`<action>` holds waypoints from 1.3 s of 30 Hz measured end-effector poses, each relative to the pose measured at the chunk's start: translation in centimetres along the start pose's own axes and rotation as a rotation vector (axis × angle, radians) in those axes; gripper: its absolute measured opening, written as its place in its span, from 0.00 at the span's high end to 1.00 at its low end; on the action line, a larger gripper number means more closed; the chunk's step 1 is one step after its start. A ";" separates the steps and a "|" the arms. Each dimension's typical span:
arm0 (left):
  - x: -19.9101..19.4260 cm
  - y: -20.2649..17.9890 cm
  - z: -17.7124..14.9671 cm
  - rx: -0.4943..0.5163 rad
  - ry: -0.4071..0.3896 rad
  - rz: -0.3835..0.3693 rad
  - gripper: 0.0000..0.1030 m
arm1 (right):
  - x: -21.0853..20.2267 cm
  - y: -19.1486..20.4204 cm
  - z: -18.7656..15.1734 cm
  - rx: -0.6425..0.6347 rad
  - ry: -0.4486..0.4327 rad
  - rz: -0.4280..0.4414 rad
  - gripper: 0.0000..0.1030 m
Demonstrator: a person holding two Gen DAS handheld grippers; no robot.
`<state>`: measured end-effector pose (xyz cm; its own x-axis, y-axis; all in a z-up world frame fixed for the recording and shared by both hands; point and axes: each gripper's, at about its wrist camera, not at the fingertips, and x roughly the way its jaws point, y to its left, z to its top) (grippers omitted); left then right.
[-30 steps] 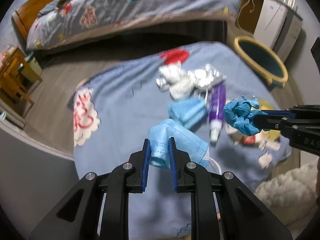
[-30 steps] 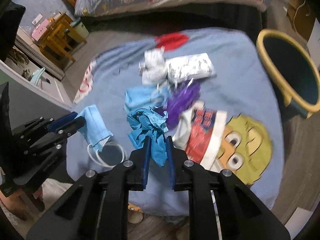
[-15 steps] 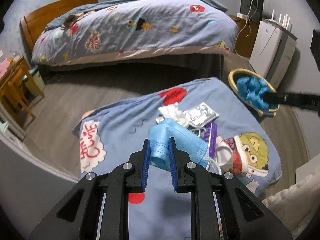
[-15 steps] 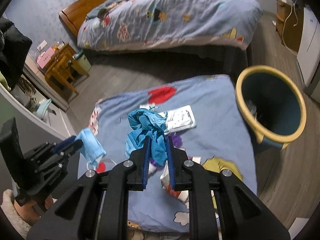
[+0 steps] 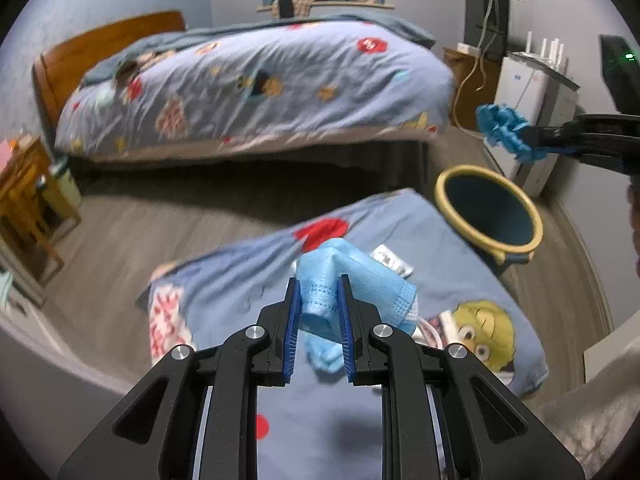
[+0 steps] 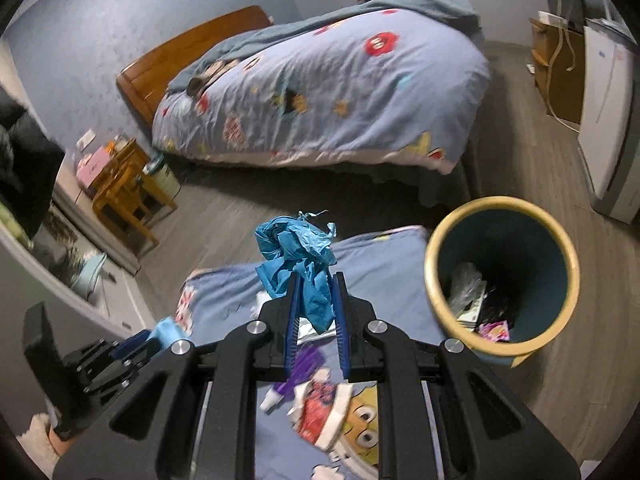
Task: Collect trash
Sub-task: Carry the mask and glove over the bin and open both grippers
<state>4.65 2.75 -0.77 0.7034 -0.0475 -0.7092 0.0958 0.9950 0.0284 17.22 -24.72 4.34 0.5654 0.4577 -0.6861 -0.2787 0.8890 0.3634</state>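
Left gripper (image 5: 319,286): clenched on a light blue face mask (image 5: 352,280), pads pressing the folded fabric from both sides; the mask hangs clear above the cartoon-print blanket (image 5: 248,276).

Right gripper (image 6: 316,280): clenched on a crumpled dark blue glove (image 6: 298,252), which bunches up above the fingertips. From the left wrist view this glove (image 5: 502,126) sits high in the air, above and beyond the bin.

Blanket, near edge: red-and-white wrapper (image 6: 324,412) lies flat, touching a purple tube (image 6: 298,372) with a white cap. Beyond these, near the blanket's middle, a silver foil packet (image 5: 392,260) is partly hidden behind the mask.

Bin (image 6: 436,248): yellow rim, dark teal inside, standing on the wood floor just beside the blanket's far right corner. Inside it are a clear plastic scrap and a pink wrapper (image 6: 494,330) against the near wall.

Farther back: a bed (image 6: 320,92) with a matching printed duvet and a wooden headboard; a small wooden table (image 6: 120,176) at the left wall.
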 end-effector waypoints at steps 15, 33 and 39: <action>5.0 -11.0 6.3 0.130 -0.011 -0.158 0.81 | 1.4 -11.5 2.1 0.105 0.020 -0.171 0.85; 17.3 -22.6 10.5 0.217 0.067 -0.268 0.80 | 4.1 -20.9 -0.3 0.320 0.093 -0.272 0.83; 18.4 -24.1 10.6 0.245 0.033 -0.246 0.43 | 3.9 -21.4 0.0 0.330 0.070 -0.279 0.72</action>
<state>22.76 -23.05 -6.98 0.6155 -0.2763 -0.7381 0.4287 0.9033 0.0193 25.37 -41.96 -6.12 0.5269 0.2105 -0.8234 0.1469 0.9317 0.3322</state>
